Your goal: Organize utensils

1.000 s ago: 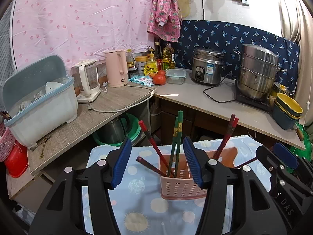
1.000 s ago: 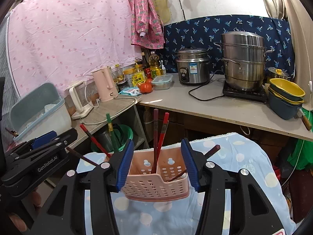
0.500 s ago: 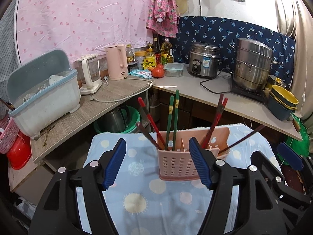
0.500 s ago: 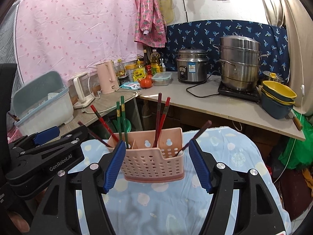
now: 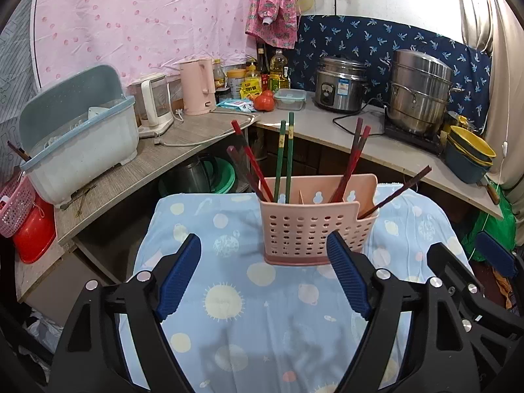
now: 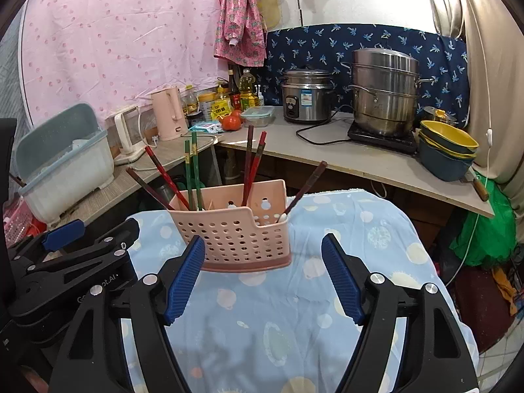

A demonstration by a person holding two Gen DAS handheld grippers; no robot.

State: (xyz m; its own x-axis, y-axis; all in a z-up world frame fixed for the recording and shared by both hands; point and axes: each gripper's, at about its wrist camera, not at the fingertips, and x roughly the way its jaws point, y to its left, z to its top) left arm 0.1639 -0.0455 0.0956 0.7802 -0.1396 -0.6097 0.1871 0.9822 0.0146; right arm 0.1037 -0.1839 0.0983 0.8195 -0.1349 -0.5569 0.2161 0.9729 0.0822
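A pink perforated utensil holder (image 5: 314,226) (image 6: 239,232) stands upright on the blue patterned cloth (image 5: 262,327). Its left compartment holds a green chopstick pair (image 5: 283,157) and red chopsticks (image 5: 249,160). A dark red pair (image 5: 353,160) stands in the middle and one brown chopstick (image 5: 396,193) leans out to the right. My left gripper (image 5: 262,245) and right gripper (image 6: 263,245) sit side by side just short of the holder. Both sets of jaws are opening, and no pad presses on the holder. The right gripper's blue pad (image 5: 491,255) shows at the edge of the left wrist view.
An L-shaped counter runs behind the table. It carries a blue-grey dish box (image 5: 78,140), two kettles (image 5: 196,88), bottles, a rice cooker (image 5: 340,88), a steel steamer (image 5: 419,95) and stacked bowls (image 5: 468,154). A red basin (image 5: 32,232) sits low on the left.
Both grippers have drawn back from the pink holder, which they straddled a second ago, and their jaws have widened. The holder now stands free on the cloth, farther ahead.
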